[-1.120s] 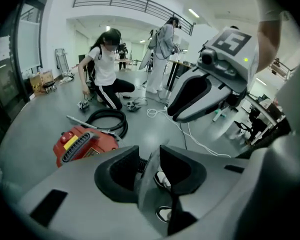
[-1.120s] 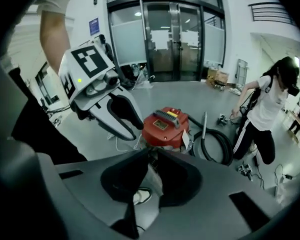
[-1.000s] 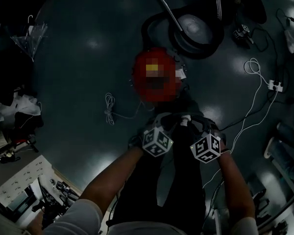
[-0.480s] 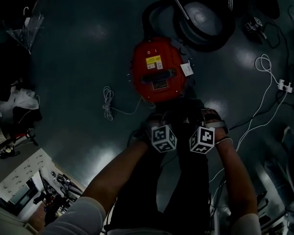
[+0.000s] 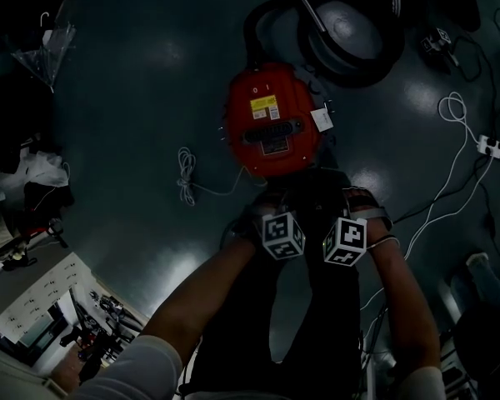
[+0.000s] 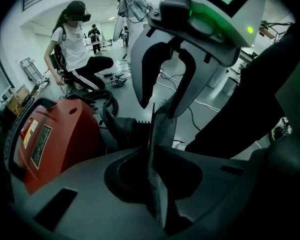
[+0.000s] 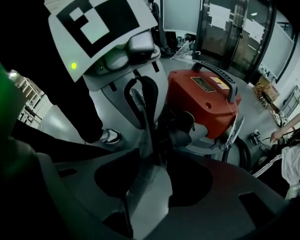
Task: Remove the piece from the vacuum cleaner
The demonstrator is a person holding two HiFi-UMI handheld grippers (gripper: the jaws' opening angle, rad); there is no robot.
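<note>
The red vacuum cleaner [image 5: 271, 123] lies on the dark floor just ahead of my hands; it also shows in the left gripper view [image 6: 55, 134] and the right gripper view [image 7: 205, 99]. My two grippers face each other over my legs. A thin flat grey piece [image 6: 159, 149] [image 7: 149, 189] stands edge-on between them. My left gripper [image 5: 285, 233] [image 7: 142, 104] is closing, its fingers narrow around the piece. My right gripper [image 5: 343, 240] [image 6: 167, 91] is opening, its jaws spread wide off the piece's tip.
A black hose [image 5: 258, 23] runs from the vacuum to a round black unit [image 5: 346, 32]. White cables [image 5: 187, 182] and a power strip [image 5: 490, 147] lie on the floor. A crouching person [image 6: 77, 49] is behind the vacuum. Clutter and a bench [image 5: 42, 315] fill the left side.
The two marker cubes have drawn a little closer together over my legs. The vacuum has stayed in place on the floor.
</note>
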